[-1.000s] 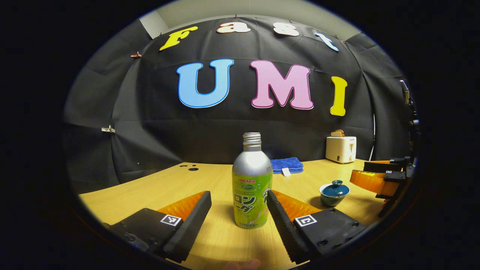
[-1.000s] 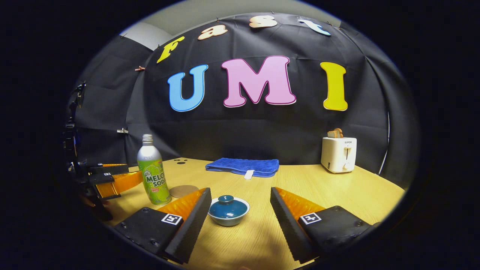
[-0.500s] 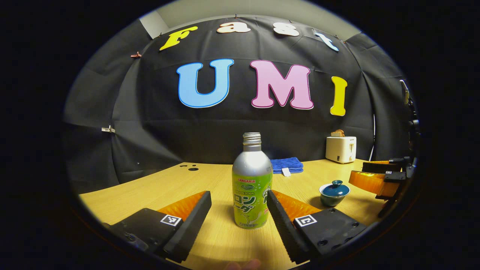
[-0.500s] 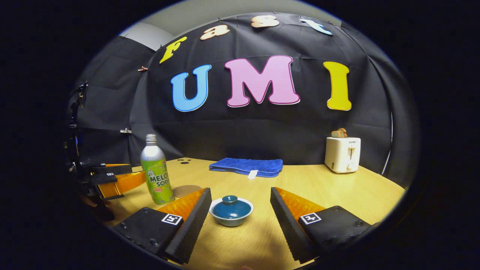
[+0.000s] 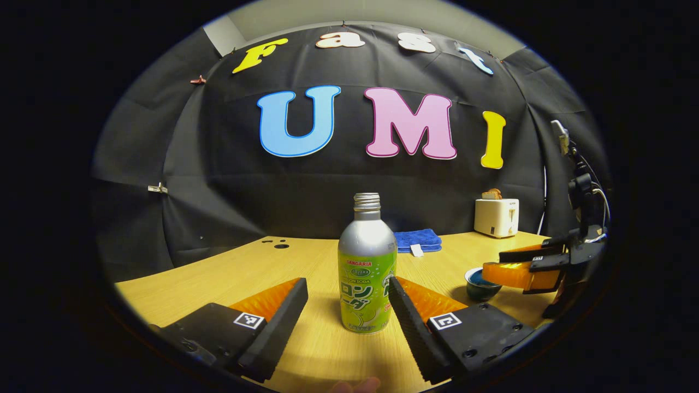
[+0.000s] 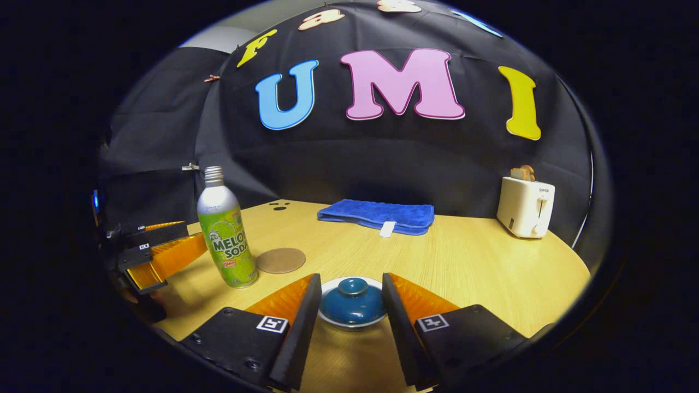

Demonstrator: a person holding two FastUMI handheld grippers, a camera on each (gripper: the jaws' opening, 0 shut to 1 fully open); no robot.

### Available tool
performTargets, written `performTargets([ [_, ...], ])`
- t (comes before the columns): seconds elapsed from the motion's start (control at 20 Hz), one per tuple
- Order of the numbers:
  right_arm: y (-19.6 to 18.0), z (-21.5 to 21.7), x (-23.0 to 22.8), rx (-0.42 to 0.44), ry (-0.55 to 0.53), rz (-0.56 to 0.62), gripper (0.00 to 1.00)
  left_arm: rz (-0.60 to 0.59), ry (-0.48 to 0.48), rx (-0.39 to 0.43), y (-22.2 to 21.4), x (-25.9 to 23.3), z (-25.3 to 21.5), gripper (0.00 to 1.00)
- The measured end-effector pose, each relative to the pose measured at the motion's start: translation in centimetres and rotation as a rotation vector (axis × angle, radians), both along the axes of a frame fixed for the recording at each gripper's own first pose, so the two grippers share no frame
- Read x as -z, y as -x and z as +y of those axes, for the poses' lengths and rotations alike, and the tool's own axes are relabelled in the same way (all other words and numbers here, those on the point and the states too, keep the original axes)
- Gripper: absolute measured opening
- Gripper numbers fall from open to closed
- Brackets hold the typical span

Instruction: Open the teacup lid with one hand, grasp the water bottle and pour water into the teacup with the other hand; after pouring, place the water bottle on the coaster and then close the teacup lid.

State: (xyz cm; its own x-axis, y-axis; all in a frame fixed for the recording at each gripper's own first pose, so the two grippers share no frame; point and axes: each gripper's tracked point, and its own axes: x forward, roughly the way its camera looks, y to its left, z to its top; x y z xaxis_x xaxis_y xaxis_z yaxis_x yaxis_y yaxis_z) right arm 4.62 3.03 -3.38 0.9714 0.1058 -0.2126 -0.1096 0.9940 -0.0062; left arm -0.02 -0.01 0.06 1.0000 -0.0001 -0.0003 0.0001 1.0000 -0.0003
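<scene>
A small teacup point(image 6: 352, 314) with its blue lid point(image 6: 352, 297) on sits at the near edge of a wooden table point(image 6: 464, 262), framed between the fingers of the right gripper point(image 6: 349, 305), whose jaws stand narrowed to either side of the lid without clearly pressing on it. The lid's knob is small and rounded, so a grip taken too high or off-centre would likely slip, or drag the whole cup along the smooth tabletop. To the cup's left stands the water bottle point(image 6: 224, 232), upright and uncapped, with the round coaster point(image 6: 280, 260) just beside it. In the left gripper view the bottle point(image 5: 367, 267) rises between the fingers of the left gripper point(image 5: 348, 305), which is spread wide; one finger sits very near the bottle's side, the other well apart. Closing unevenly from there could nudge the tall, narrow bottle over and spill it. Farther back lie a folded blue towel point(image 6: 377, 215) and a white toaster point(image 6: 525, 207), well clear of both.
</scene>
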Motion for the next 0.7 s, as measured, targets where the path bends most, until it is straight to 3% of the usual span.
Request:
performTargets([
  [0.35, -0.91, -0.21, 0.37, 0.022, 0.021, 0.016, 0.49, 0.0, 0.0, 0.0, -0.02, 0.11, -0.01, 0.94],
  [0.45, -0.93, -0.23, 0.35, 0.029, 0.024, 0.013, 0.33, 0.0, 0.0, 0.0, -0.02, 0.11, -0.01, 0.94],
  [0.7, -0.6, -0.07, -0.46, 0.01, -0.004, -0.032, 0.29, 0.0, 0.0, 0.0, -0.02, 0.05, -0.02, 0.94],
])
